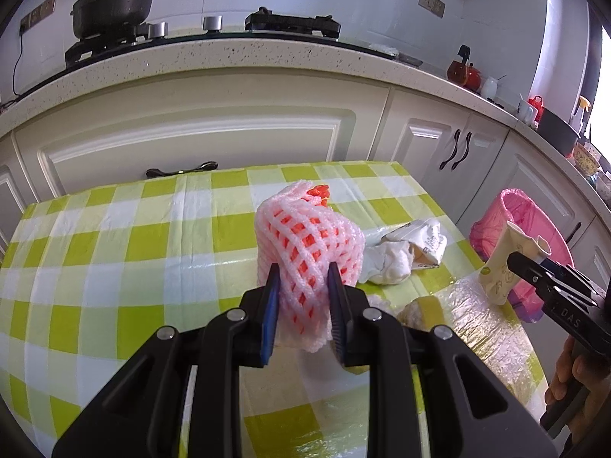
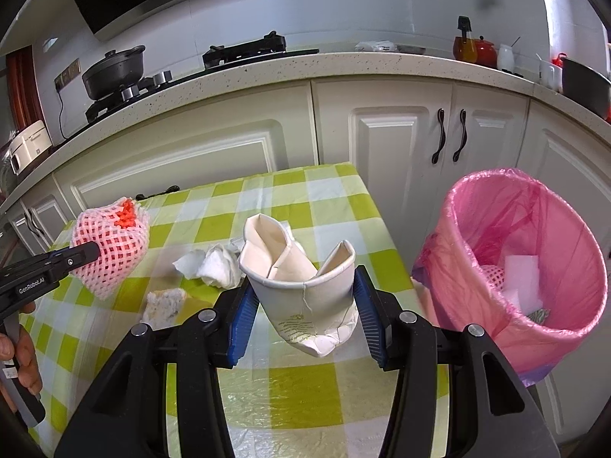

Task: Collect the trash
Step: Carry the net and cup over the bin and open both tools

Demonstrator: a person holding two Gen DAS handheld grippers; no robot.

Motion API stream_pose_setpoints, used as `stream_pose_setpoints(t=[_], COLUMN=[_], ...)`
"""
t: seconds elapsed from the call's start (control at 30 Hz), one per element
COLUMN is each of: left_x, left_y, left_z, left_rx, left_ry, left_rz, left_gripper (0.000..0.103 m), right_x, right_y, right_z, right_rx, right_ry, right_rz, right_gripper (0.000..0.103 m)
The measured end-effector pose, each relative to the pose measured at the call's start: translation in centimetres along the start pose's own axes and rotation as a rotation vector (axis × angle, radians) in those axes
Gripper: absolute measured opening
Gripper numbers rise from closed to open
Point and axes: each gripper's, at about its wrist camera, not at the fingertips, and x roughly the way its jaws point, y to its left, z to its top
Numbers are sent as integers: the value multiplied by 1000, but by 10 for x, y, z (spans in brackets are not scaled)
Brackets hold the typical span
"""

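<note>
Gripping, at far left of the green-and-white checked tablecloth table (image 2: 320,206), a pink foam fruit net with an orange net tucked inside (image 2: 110,244): left gripper (image 1: 303,294) pinching it between both blue pads, lifted clear of the cloth. Lying on the table further right, near its middle, a crumpled white paper tissue (image 2: 214,267), and just in front of that a torn chunk of pale bread (image 2: 164,303), both touching the cloth and apart from either gripper. Hanging above the table's right part, a crushed white paper cup with small green print (image 2: 305,294), rim folded inward and tilted; right gripper (image 2: 305,318) squeezing it from both sides with its blue pads. Standing off the table's right edge, on the floor beside the cream cabinet doors (image 2: 404,141), a round bin lined with a pink plastic bag (image 2: 527,263), holding a white foam piece and a bit of pink net already inside. Running behind the table, a speckled stone countertop (image 2: 343,66) carrying a dark lidded pot (image 2: 114,70) at left.
</note>
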Motion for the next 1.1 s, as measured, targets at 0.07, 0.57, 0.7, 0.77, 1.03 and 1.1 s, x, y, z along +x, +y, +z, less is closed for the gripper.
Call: stream_pose_setpoints(t=[0.07, 0.57, 0.7, 0.77, 1.03, 1.1], left_x=[-4, -14, -9, -5, 9, 15], left_y=[-6, -105, -144, -164, -246, -263], left_z=[4, 52, 63, 68, 84, 86], left_rx=[7, 114, 156, 177, 261, 279], left_ry=[-12, -77, -78, -75, -63, -55], left_rz=[-8, -133, -182, -205, -301, -315], left_gripper=[23, 23, 23, 23, 23, 23], right_x=[-3, -49, -58, -61, -59, -57], right_y=[-4, -65, -97, -114, -177, -191], right_z=[3, 46, 57, 61, 63, 61], right_rx=[2, 35, 54, 67, 133, 150], right_ry=[-7, -109, -122, -124, -105, -97], right_rz=[-3, -69, -107, -125, -176, -186], right_gripper=[47, 47, 47, 47, 47, 48])
